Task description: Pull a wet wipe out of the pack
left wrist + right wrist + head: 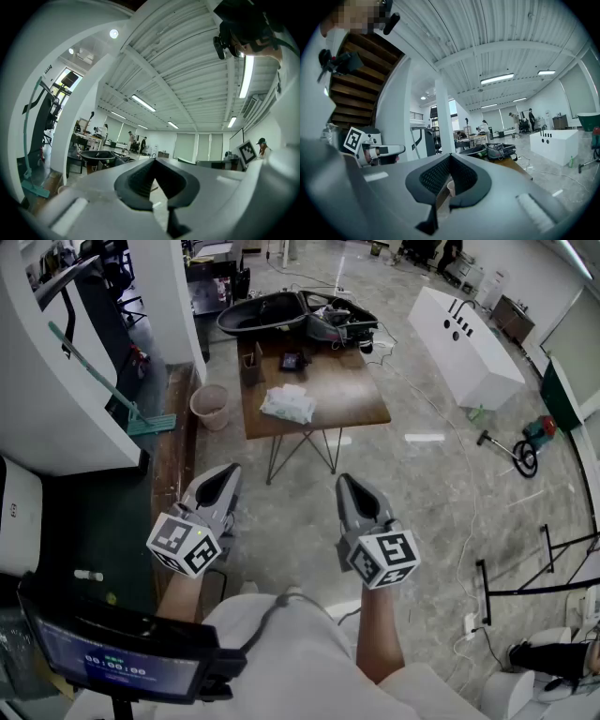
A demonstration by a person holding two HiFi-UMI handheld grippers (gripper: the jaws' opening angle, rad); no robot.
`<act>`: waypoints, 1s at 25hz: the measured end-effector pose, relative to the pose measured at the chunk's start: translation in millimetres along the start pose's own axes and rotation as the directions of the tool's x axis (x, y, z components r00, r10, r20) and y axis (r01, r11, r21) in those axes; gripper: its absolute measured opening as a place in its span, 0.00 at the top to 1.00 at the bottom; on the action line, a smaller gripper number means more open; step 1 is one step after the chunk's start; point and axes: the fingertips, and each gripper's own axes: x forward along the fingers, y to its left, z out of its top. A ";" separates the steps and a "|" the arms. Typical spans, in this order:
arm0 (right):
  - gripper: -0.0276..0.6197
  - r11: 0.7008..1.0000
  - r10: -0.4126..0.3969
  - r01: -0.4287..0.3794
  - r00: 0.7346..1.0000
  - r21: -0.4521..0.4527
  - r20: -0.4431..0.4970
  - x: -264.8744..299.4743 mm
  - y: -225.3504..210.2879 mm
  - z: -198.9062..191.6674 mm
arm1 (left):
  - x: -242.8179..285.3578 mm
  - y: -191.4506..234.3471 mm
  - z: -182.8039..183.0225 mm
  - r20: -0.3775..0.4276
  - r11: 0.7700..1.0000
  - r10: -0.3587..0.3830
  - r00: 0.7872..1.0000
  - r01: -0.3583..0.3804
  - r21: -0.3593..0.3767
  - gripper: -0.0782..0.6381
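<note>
In the head view, the left gripper and right gripper hover low near the person's lap, well apart from a wooden table. The wet wipe pack lies on it, with a black tub behind and a pink bucket beside. The left gripper view shows its jaws pressed together and empty; the right gripper view shows the same, with the table far ahead.

The head view looks steeply down toward the distant table, which both gripper views face from low, tilted slightly upward.
</note>
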 end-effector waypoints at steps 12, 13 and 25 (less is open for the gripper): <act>0.95 0.998 0.036 -0.036 0.999 0.048 0.000 -9.1 1.7 -1.7 | -1.1 1.5 -3.7 -0.017 1.000 0.027 0.999 -0.027 -0.011 0.88; 0.95 0.998 0.036 -0.035 0.999 0.047 -0.007 -8.4 1.5 -4.3 | -1.6 1.2 -3.9 -0.015 1.000 0.022 1.000 -0.022 -0.015 0.88; 0.95 0.999 0.025 -0.025 1.000 0.021 -0.008 -20.6 -21.5 -10.0 | 15.0 -26.0 -14.9 -0.024 0.999 0.046 0.999 -0.045 0.005 0.88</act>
